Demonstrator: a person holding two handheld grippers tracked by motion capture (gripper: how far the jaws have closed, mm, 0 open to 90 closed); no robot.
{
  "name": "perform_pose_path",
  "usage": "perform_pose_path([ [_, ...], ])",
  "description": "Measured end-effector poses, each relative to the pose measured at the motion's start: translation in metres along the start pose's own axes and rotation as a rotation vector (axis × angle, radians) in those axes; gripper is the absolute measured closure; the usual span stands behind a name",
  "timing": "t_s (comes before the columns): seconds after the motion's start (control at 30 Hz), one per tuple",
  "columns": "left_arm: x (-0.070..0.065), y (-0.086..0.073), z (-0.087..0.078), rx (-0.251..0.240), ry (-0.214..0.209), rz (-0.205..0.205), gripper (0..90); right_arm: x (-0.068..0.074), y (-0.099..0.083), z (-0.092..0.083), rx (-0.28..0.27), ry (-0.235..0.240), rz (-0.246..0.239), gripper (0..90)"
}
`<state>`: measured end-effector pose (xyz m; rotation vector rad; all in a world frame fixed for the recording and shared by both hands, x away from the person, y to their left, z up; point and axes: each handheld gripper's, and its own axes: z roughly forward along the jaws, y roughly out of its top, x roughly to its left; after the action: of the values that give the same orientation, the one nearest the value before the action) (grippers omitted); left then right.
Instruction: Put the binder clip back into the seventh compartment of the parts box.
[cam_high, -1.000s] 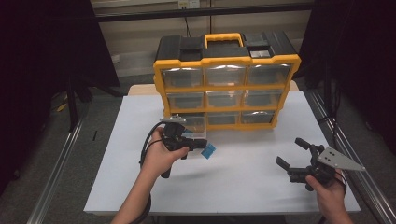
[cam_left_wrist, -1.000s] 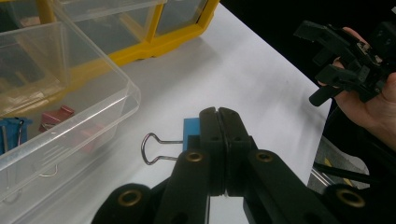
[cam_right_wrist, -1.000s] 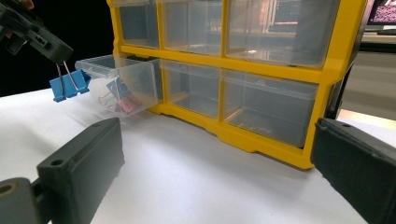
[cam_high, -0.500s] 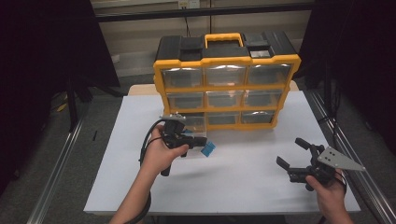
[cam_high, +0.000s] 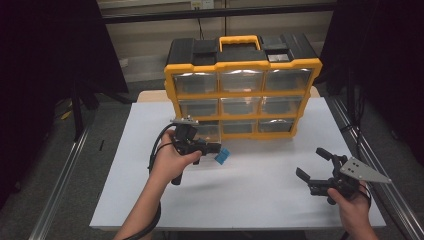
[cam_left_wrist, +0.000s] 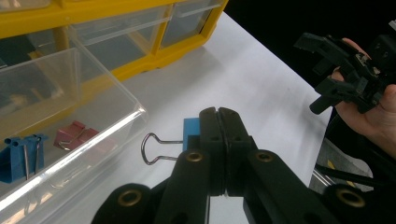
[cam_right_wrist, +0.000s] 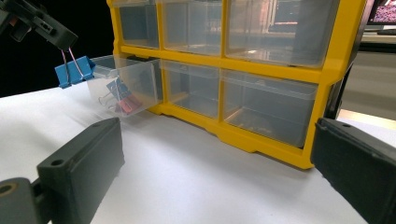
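Left gripper (cam_high: 212, 148): jaws pressed together, pinching a blue binder clip (cam_high: 222, 155) by its wire handles. In the left gripper view the black jaws meet flush, and the clip's blue body (cam_left_wrist: 190, 133) sits just past their tips at about 11 o'clock, one wire loop sticking out toward 9 o'clock. In the right gripper view the clip (cam_right_wrist: 73, 70) hangs by its wires from the jaw tips, clear of the table.

Progress, as a judgement: the pick is done and the clip is lifted off the surface; the drop into the drawer is not yet done. What is left is a short carry over the drawer wall, then a release.

Outward from the claw: the open clear drawer (cam_left_wrist: 70, 116) lies at 9 to 10 o'clock of the jaws in the left gripper view, near but apart from the clip. It is pulled out of the bottom-left slot of the yellow drawer organizer (cam_high: 242, 95). Inside it lie another blue binder clip (cam_left_wrist: 21, 156) and a red binder clip (cam_left_wrist: 72, 135).

Right gripper (cam_high: 312, 172): jaws spread wide, nothing between them, held low at the 4 o'clock corner of the white table (cam_high: 260, 195), well apart from clip and drawer. Its own view looks between its jaws at the organizer's front.
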<state>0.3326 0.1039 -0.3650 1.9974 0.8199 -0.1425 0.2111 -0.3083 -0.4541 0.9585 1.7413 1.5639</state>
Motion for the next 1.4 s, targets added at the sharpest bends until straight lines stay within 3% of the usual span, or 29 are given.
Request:
perform_pose_path([
  [1.4,0.005,0.023,-0.008,-0.025,0.038,-0.012,89.7,0.0,0.0,0.0,-0.001,0.003,0.0,2.1],
])
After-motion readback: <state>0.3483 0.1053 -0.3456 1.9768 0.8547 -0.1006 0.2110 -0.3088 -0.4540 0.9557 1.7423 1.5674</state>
